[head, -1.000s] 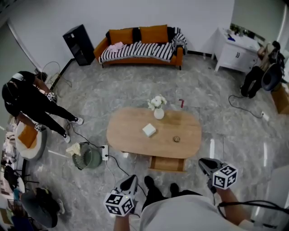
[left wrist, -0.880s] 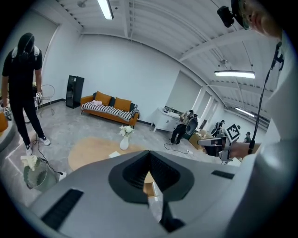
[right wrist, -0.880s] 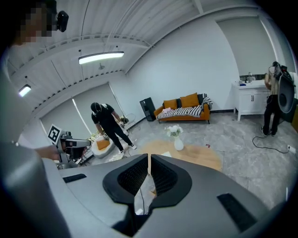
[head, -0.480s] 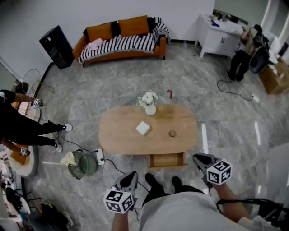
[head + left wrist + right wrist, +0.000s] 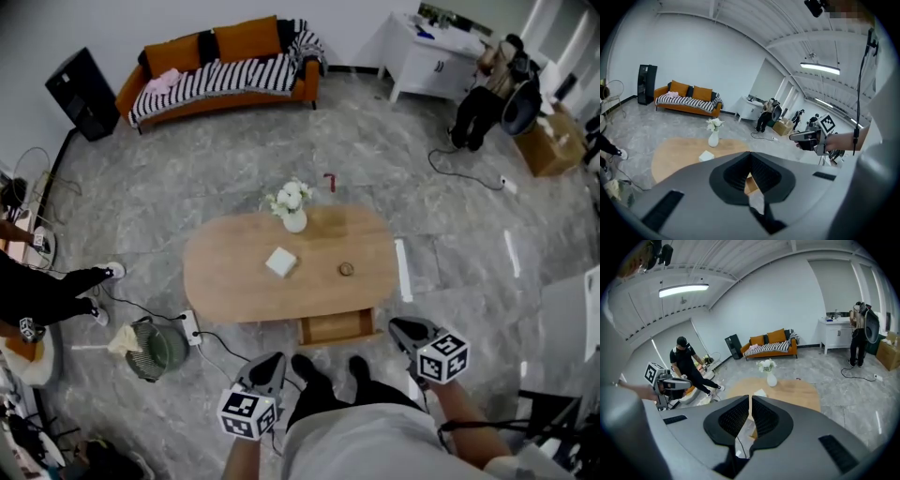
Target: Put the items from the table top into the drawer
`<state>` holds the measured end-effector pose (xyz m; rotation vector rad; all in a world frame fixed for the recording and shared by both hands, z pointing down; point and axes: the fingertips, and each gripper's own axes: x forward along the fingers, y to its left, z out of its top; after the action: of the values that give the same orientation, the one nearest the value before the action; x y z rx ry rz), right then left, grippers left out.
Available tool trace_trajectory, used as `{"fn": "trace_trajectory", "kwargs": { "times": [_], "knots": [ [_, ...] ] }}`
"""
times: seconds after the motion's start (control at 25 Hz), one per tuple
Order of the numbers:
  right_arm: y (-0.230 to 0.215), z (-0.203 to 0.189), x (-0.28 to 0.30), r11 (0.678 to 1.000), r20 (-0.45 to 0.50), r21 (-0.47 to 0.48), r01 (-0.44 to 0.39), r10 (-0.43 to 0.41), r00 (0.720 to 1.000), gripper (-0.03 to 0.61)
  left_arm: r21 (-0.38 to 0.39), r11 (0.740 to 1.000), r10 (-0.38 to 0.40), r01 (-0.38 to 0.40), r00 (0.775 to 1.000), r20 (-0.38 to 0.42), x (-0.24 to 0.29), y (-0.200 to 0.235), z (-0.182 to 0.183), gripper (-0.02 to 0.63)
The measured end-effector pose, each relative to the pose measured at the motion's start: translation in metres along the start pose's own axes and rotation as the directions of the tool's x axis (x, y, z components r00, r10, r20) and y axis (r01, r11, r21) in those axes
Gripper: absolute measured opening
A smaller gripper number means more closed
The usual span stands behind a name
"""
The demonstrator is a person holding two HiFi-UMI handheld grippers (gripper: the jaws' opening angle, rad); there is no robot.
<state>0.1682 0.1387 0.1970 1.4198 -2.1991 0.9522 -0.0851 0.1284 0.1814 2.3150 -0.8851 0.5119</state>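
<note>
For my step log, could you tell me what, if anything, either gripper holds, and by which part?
Nothing is held: the left gripper and right gripper are both shut, with nothing between their jaws.

table [image 5: 234, 281] shifted left and up in head view, sofa [image 5: 225, 70] carried left as well, bystander [image 5: 47, 291] at left edge mostly cut off, right gripper [image 5: 396, 325] brought nearer drawer [image 5: 336, 326], more right-hand floor revealed

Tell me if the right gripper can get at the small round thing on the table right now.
Probably yes. The right gripper hangs off the near right corner of the table, and bare tabletop lies between it and the small round thing. Its jaws are shut and empty, so they must open first.
</note>
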Motion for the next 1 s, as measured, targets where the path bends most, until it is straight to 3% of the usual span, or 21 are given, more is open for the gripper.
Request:
{"fn": "trace_trajectory", "kwargs": {
  "times": [0.48,1.0],
  "knots": [
    [0.005,-0.019,0.014,0.994,-0.008,0.04,0.098,-0.098,0.995,0.043,-0.007,0.998,-0.056,0.056,0.998,-0.038,0.004,0.03,-0.009,0.002],
    [-0.014,-0.021,0.046,0.996,-0.062,0.0,0.085,-0.085,0.995,0.043,-0.063,0.998,-0.03,0.028,0.999,-0.027,0.009,0.035,-0.016,0.002]
  ]
}}
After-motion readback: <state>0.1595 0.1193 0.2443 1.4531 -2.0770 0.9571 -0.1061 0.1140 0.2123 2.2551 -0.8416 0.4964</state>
